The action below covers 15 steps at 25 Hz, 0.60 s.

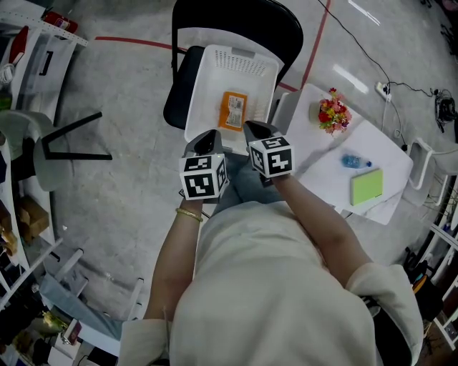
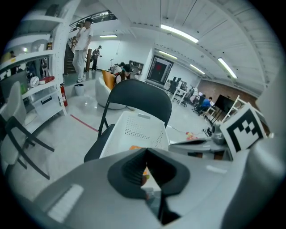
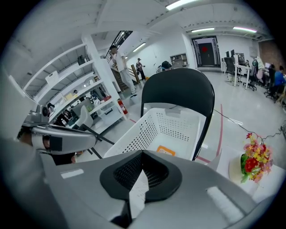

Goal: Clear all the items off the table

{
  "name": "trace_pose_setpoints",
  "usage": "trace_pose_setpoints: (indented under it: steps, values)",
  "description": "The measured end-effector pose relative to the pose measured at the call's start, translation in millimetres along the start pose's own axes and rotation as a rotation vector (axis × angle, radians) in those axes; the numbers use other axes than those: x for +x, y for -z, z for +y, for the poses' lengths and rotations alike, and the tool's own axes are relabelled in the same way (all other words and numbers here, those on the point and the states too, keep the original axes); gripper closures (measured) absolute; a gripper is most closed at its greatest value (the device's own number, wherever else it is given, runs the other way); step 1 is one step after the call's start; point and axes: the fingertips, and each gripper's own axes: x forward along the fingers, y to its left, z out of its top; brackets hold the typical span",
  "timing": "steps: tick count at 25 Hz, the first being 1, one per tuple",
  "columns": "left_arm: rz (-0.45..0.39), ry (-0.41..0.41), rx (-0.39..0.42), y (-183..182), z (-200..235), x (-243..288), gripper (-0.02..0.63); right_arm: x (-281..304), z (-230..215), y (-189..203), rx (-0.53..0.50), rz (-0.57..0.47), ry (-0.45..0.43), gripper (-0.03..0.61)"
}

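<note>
grey floor (image 1: 129, 107), black chair (image 1: 229, 18) at 12 o'clock carried a white basket (image 1: 207, 78) — orange packet (image 1: 233, 110) lay inside. white table (image 1: 386, 154) at 3 o'clock held flowers (image 1: 333, 113), blue bottle (image 1: 356, 161) and green pad (image 1: 366, 186). left gripper (image 1: 207, 139) and right gripper (image 1: 257, 129) hovered at the basket's 6 o'clock rim — both sets of jaws pressed together.

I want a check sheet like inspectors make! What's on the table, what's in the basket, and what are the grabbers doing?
Surface: white table, three things on it.
Job's things: flowers, blue bottle and green pad on the table; orange packet in the white basket on the black chair.
Clutter: nothing seen.
Grippers: left gripper and right gripper both shut, empty, near the basket.
Cables: black cable on the floor.
Surroundings: shelves, grey chair.
</note>
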Motion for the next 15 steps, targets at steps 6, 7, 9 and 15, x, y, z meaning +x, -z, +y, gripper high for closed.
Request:
trace_pose_setpoints:
  steps: [6,7,9,15]
  values:
    - [-0.022,0.005,0.016,0,-15,-12,0.606,-19,2,6,0.001,-0.026,-0.005,0.578]
    - [-0.026,0.006,0.017,1,-17,-14,0.606,-23,3,7,0.004,-0.032,-0.006,0.578]
    - [-0.034,0.005,0.021,4,-21,-19,0.606,-29,3,9,0.006,-0.044,-0.004,0.578]
    - [-0.053,-0.001,0.024,16,-34,-35,0.606,-54,3,19,0.013,-0.086,0.004,0.578]
